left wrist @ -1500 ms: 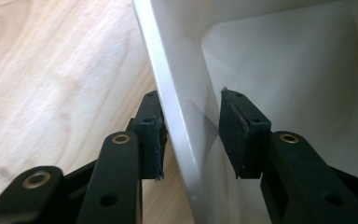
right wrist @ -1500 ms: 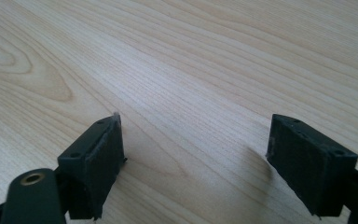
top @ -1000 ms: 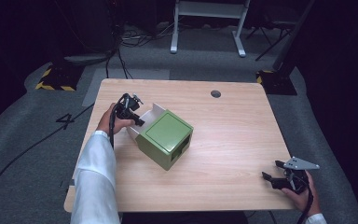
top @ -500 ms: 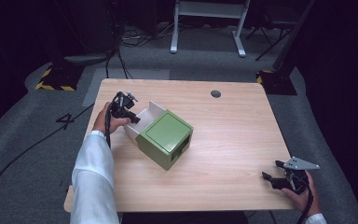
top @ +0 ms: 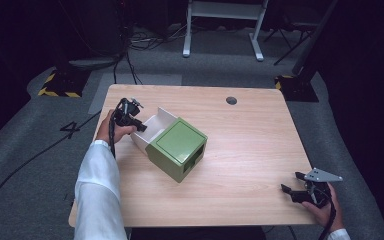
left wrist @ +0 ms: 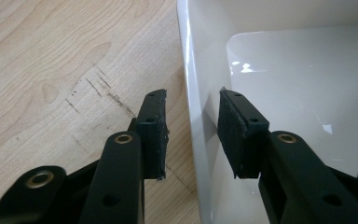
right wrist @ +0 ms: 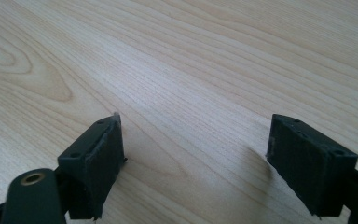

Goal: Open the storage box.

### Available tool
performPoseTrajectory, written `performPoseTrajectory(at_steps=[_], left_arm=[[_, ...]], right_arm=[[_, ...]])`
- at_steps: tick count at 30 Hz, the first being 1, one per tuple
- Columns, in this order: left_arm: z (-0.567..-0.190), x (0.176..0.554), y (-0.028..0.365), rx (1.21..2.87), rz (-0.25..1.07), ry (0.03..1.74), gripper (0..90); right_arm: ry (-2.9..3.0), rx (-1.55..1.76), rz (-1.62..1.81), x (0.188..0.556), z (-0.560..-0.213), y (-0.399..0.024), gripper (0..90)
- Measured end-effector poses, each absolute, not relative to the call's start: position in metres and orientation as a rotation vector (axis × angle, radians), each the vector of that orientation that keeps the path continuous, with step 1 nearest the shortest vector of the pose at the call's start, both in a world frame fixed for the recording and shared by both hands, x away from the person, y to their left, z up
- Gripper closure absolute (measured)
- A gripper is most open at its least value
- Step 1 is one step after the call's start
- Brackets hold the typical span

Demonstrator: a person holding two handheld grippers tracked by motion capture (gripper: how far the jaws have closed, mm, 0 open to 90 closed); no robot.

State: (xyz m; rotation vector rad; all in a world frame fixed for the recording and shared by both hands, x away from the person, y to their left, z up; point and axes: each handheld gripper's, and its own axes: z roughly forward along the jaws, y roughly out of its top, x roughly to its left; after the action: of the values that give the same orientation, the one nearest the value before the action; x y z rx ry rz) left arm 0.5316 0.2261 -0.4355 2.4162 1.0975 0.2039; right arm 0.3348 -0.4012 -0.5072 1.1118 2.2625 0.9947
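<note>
Overhead light falls bright on the wooden surface (top: 250, 150) while the floor (top: 30, 150) and room beyond sink to near-black; the high view is soft, low-res, w/ grainy dark areas. The green box (top: 177, 147) throws a short shadow toward the near edge. In the left gripper view, white glare spots sit on the glossy drawer (left wrist: 298, 84); pads sharp, wood grain crisp. In the right gripper view, far grain blurs slightly, w/ faint shadows under the jaws.

The high view looks forward and down on the whole surface (top: 250, 145); both gripper views sit very close above it, probably at opposite ends.
</note>
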Motion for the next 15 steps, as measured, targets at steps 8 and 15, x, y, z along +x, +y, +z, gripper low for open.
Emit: performPoseTrajectory(at_steps=[8, 15], left_arm=[[-0.437, 0.533, 0.234, 2.392, 0.203, 1.12, 61.9], [-0.434, 0.534, 0.237, 2.384, 0.209, 1.143, 61.8]], right_arm=[[2.261, 1.111, 0.995, 0.335, -0.507, -0.401, 18.7], [2.261, 1.111, 0.994, 0.335, -0.507, -0.401, 18.7]])
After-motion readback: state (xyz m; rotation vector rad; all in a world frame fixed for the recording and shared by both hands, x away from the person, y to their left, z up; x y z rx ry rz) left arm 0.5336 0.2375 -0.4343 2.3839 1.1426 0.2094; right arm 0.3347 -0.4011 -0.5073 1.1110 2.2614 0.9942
